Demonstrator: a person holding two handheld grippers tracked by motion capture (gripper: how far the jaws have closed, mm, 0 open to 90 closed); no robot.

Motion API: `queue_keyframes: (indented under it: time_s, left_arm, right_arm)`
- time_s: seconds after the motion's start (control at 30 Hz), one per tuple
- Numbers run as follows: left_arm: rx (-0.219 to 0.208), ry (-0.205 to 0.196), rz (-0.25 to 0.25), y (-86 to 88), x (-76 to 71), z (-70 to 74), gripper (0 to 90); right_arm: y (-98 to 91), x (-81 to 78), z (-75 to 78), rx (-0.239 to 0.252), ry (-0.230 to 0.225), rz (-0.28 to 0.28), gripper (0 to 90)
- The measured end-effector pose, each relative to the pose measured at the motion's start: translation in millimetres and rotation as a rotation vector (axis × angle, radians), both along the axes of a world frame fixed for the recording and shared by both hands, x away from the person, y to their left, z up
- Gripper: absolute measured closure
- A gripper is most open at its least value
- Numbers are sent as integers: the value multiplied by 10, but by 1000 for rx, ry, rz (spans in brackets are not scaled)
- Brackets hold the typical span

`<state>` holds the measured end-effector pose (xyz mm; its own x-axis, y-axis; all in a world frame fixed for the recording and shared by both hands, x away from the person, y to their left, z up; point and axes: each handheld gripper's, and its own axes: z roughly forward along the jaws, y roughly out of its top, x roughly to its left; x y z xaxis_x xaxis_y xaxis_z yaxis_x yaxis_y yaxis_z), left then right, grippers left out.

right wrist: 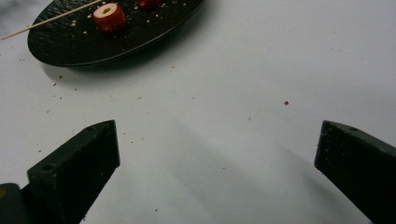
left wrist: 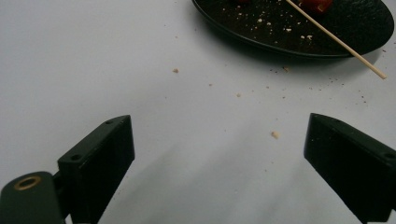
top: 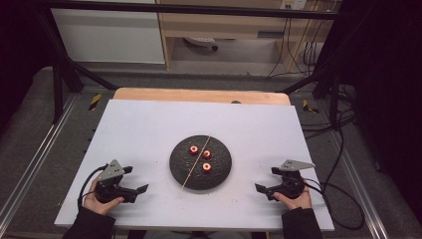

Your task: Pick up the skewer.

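Both the left gripper [top: 133,180] and the right gripper [top: 264,180] rest wide open and empty, while the skewer [top: 195,162] lies diagonally across the black plate [top: 179,172] between them, its near end slightly closer to the left one.

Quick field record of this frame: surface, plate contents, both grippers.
surface: white board on a wooden table
plate: black plate, centre of board
on plate: three red pieces with pale centres; wooden skewer lying across, near end past the rim
crumbs: scattered on the board near the plate
left gripper: open, holds nothing, left of plate
right gripper: open, holds nothing, right of plate
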<state>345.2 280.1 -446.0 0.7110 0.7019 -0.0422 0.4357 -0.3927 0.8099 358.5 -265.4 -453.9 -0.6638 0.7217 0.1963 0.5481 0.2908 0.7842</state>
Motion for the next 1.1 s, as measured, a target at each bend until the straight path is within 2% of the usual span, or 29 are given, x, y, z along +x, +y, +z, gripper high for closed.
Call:
queue_keyframes:
  time_s: [0.3, 1.1]
  left_arm:
    - [6, 11, -11, -46, -9, 6, 75]
    - [25, 23, 4, -243, -22, 74, 72]
  right_arm:
    - [-5, 4, -8, -4, 3, 0, 6]
    - [-15, 4, 8, -4, 8, -8, 5]
